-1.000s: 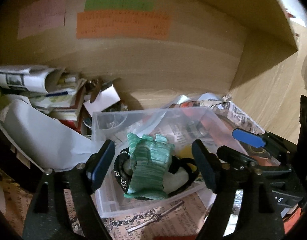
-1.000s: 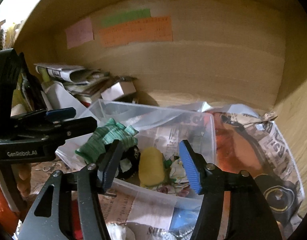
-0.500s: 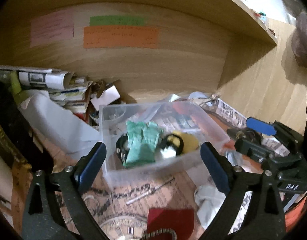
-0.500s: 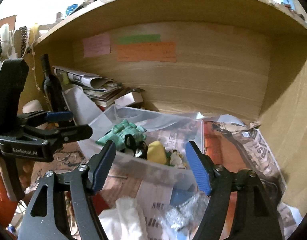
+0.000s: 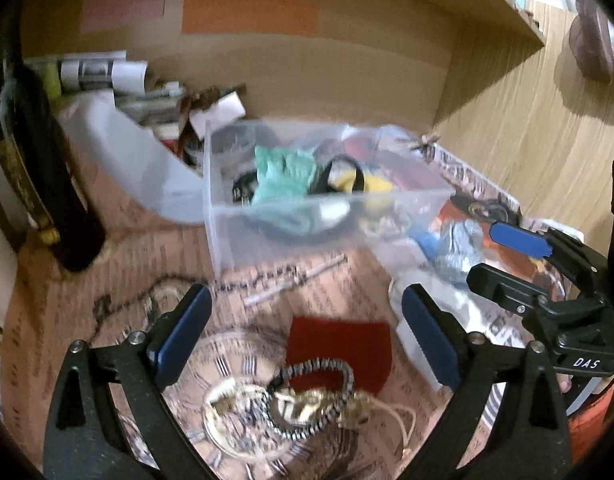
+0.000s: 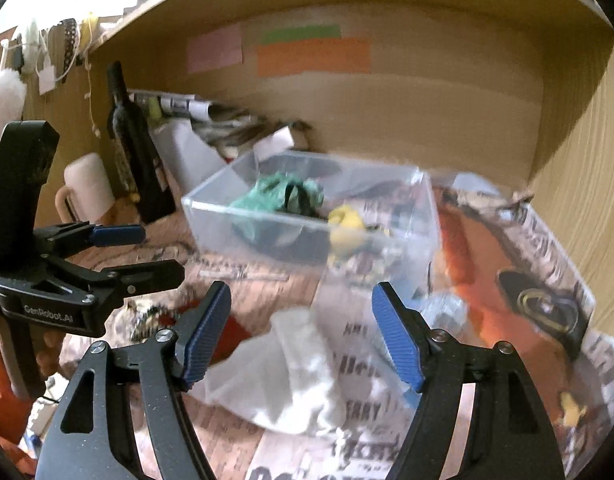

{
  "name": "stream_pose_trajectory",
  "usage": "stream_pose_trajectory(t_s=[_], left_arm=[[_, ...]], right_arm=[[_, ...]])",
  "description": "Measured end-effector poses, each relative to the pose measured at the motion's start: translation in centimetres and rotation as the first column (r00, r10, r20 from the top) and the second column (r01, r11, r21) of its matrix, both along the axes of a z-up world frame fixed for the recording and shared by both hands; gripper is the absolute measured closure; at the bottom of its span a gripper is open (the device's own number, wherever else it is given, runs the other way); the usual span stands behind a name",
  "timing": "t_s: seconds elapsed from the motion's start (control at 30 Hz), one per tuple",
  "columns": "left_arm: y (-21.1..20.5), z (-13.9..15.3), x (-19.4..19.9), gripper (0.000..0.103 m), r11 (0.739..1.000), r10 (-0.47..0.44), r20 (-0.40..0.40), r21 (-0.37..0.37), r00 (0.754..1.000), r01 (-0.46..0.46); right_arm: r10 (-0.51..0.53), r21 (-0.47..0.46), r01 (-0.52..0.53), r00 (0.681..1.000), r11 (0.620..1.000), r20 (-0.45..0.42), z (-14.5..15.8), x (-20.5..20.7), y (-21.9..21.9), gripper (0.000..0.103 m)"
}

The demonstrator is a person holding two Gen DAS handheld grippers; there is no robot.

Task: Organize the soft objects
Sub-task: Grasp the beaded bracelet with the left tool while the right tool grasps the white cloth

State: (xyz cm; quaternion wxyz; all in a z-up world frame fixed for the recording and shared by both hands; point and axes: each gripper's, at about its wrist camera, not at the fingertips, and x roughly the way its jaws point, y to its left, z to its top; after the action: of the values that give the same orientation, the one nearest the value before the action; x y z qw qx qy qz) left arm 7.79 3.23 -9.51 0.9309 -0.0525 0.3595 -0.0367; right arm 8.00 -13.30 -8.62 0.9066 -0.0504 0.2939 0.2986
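A clear plastic bin (image 5: 327, 220) (image 6: 267, 216) stands on the newspaper-covered desk. In it lie a green knitted cloth (image 5: 283, 176) (image 6: 279, 196), a yellow soft object (image 5: 373, 184) (image 6: 347, 220) and a black strap. My left gripper (image 5: 305, 312) is open and empty, back from the bin, above a red cloth (image 5: 339, 350) and a black-and-white braided band (image 5: 311, 396). My right gripper (image 6: 303, 304) is also open and empty, over a white cloth (image 6: 283, 372). Each gripper shows at the edge of the other's view.
A dark bottle (image 6: 135, 148) and a white mug (image 6: 87, 188) stand left of the bin. Stacked papers (image 5: 103, 72) lie against the wooden back wall under coloured notes (image 5: 247, 16). A chain and pen (image 5: 295, 280) lie before the bin, a crumpled blue-grey thing (image 5: 459, 240) to its right.
Both grippers have drawn back from the bin toward the desk's near side, and their jaws have widened. The green cloth stays lying in the bin.
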Motion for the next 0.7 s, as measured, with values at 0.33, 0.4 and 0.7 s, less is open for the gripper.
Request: stream_pose_trajectory(t_s=[0.33, 0.4, 0.7], left_arm=[[0.4, -3.5, -1.8, 0.006, 1.0, 0.001, -0.086, -0.024, 0.996, -0.003], [0.4, -3.9, -2.1, 0.006, 1.0, 0.0, -0.09, -0.026, 0.996, -0.002], [0.2, -4.7, -2.4, 0.037, 0.997, -0.043, -0.098, -0.063, 0.994, 0.037]], right_arm=[[0.013, -0.023, -0.015, 0.995, 1.0, -0.1, -3.1, -0.6, 0.1, 0.033], [0.015, -0.024, -0.018, 0.993, 1.0, -0.118, -3.7, -0.6, 0.2, 0.033], [0.031, -0.034, -0.036, 0.987, 0.999, -0.159, -5.3, -0.7, 0.6, 0.04]])
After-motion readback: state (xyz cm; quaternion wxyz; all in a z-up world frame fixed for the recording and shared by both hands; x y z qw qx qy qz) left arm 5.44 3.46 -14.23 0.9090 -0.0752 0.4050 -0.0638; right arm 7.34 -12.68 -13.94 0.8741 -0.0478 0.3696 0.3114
